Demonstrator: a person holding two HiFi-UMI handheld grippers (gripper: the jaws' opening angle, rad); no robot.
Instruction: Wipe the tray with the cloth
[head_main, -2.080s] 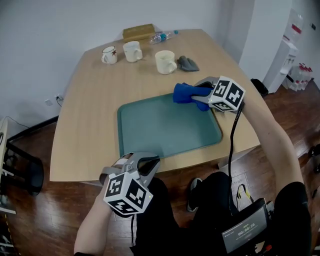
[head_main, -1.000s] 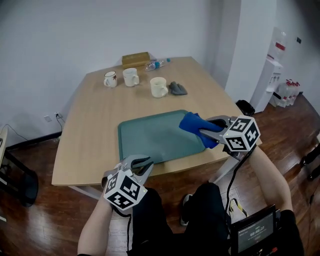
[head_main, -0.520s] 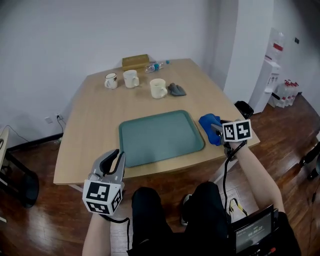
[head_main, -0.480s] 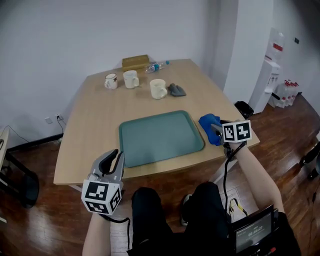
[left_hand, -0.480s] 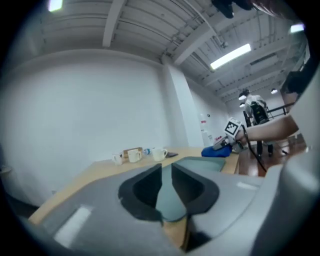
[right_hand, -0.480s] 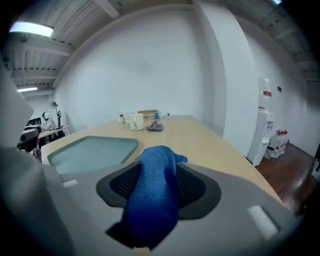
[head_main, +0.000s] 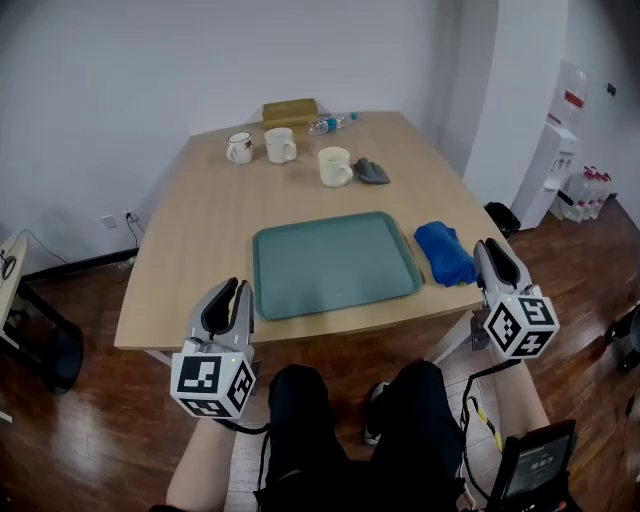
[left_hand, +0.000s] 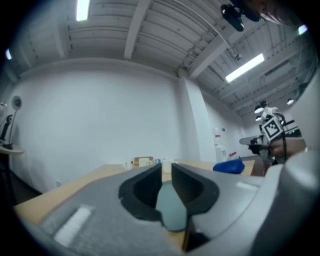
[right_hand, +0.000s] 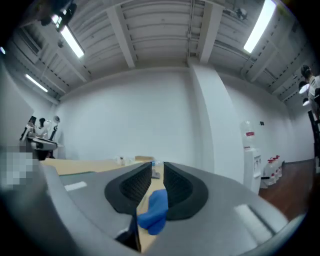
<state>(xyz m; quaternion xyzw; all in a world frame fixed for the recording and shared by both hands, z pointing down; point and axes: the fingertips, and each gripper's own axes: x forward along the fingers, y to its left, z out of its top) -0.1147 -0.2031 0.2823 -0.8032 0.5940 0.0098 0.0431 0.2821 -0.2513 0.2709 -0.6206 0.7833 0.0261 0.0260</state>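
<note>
- Now that the cloth (head_main: 446, 254) is out of the right claw (head_main: 487, 248), where did it end up?
- Blue heap on the table (head_main: 190, 240), at the tray's 3 o'clock. It's just beside the rim, not on the tray (head_main: 335, 262). Two seconds back the claw had it pinched at the tray's 1 o'clock corner. A second back it was near 4 o'clock, and half a second back it was already off the tray.
- Right claw state?
- It let go, and the jaws have just been closing again. Narrow slit now, nothing pinched. Its own view shows the cloth through the slit, lying ahead on the table. The claw sits off the table edge at the cloth's 4 o'clock, near it, not touching.
- Left?
- Left claw (head_main: 234, 288) also stands a narrow slit apart and is empty, with the tray showing through the gap. It hangs off the near table edge at the tray's 7 o'clock, well apart from the cloth.
- Tray condition?
- Flat, mid-table, surface bare. No smear I can make out.
- So the wipe is done?
- My read: yes. Cloth is parked, both claws have backed off, nothing is gripped. The mugs (head_main: 280, 145) at 12 o'clock are out of the way. For another pass, the right claw would have to re-grab the cloth first.
</note>
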